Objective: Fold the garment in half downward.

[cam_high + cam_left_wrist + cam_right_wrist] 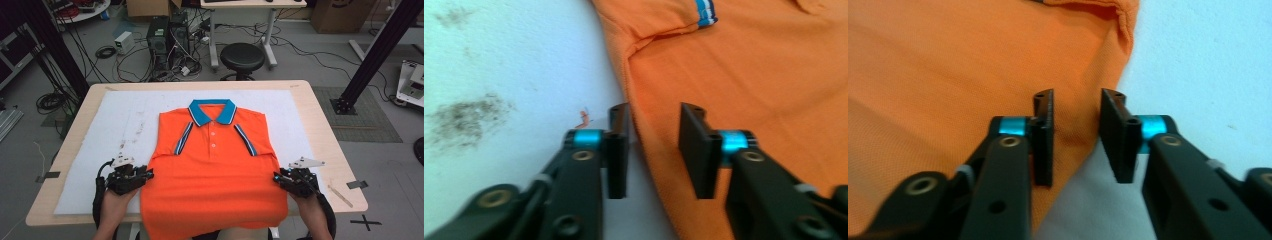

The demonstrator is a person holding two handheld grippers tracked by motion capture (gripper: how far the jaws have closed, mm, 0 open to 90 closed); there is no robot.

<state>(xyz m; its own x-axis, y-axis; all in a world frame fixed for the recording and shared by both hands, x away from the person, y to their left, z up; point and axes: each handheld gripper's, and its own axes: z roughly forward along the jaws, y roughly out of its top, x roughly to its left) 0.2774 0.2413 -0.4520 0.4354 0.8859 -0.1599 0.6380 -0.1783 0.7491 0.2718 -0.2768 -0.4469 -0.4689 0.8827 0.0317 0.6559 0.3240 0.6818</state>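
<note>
High view shows the orange cotton polo shirt [215,170] lying flat on the white foam mat [100,145], collar away from me. My left gripper [145,176] and right gripper [278,179] sit at its two side edges, jaws apart, each straddling an edge, nothing pinched yet

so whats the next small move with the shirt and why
Probably ease both tongs down and close them on the polo shirt's side edges. The left tongs and right tongs each stand open astride an edge of the fabric, which lies flat on the white mat, not yet pinched.
</note>
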